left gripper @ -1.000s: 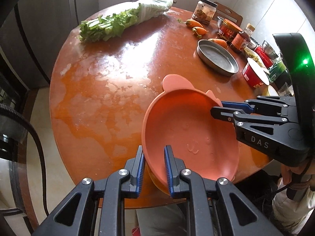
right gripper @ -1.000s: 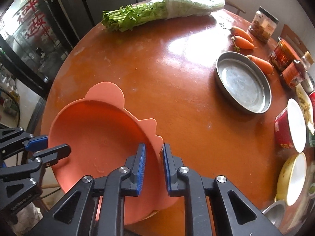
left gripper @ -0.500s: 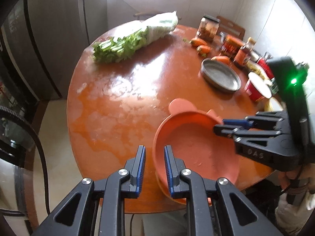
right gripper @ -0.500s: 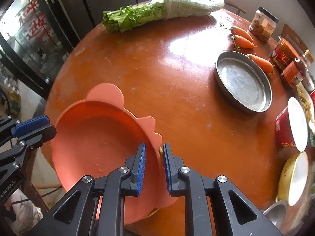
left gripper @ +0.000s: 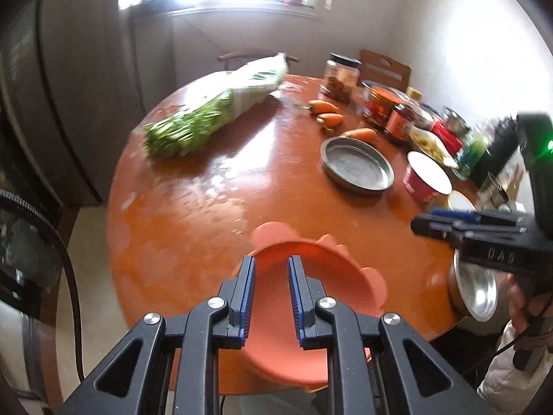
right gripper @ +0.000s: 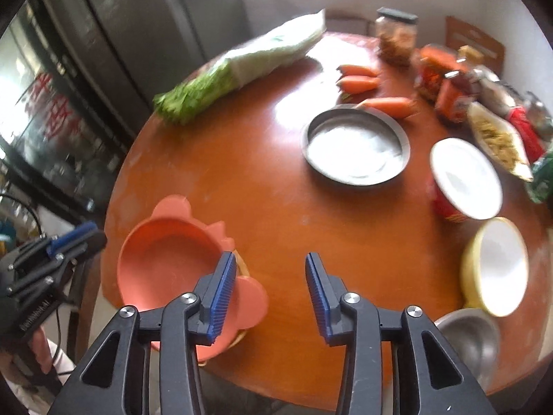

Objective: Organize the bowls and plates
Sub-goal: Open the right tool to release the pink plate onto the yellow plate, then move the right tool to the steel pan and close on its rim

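An orange plate with ear-shaped tabs rests at the near edge of the round table, on top of something yellowish. My left gripper is raised above it, jaws slightly apart and holding nothing. My right gripper is open and empty, raised just right of the plate; it also shows in the left wrist view. A round metal pan sits mid-table. A yellow bowl and a steel bowl sit at the right edge.
Bagged leafy greens lie at the far left. Carrots, jars, a red cup with a white lid and food packets line the far right. A dark fridge stands to the left.
My right gripper let go of the orange plate's rim, opened wide and drew back. My left gripper lifted and pulled back off the plate. Both views now tilt up.
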A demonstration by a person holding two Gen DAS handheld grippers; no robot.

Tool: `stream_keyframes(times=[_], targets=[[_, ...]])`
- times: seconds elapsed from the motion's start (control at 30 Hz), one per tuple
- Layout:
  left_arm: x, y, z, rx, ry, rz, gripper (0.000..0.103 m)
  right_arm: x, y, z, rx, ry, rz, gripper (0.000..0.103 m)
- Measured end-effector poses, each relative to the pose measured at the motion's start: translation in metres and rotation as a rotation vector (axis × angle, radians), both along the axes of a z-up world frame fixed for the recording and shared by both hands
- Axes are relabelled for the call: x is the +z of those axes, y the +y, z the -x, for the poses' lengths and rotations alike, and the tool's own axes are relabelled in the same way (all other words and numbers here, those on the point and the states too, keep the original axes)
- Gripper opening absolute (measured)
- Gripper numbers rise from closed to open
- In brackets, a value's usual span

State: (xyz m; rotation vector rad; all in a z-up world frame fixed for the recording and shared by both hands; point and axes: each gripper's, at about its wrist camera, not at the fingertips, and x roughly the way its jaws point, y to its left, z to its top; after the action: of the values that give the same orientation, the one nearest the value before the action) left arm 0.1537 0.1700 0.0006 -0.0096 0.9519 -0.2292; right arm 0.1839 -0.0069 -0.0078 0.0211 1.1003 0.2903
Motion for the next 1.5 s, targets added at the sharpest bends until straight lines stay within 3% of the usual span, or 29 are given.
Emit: stream_keyframes(times=[0.33,0.67,1.5], targets=[[0.013,-0.066,-0.069,-0.112,0.071,-0.029,0.02,0.02,-0.042,-0.03,-0.12,-0.004,0.018,0.046],[-0.01,-0.109,-0.135,-0.127,0.162,-0.01,0.02,-0.003,-0.061,-0.083,-0.195,0.059,0.049,0.051],[-0.069,-0.134,-0.219,-0.08,0.271,-0.127,0.02,-0.061,-0.08,-0.159,-0.233,0.184,0.041,0.051]])
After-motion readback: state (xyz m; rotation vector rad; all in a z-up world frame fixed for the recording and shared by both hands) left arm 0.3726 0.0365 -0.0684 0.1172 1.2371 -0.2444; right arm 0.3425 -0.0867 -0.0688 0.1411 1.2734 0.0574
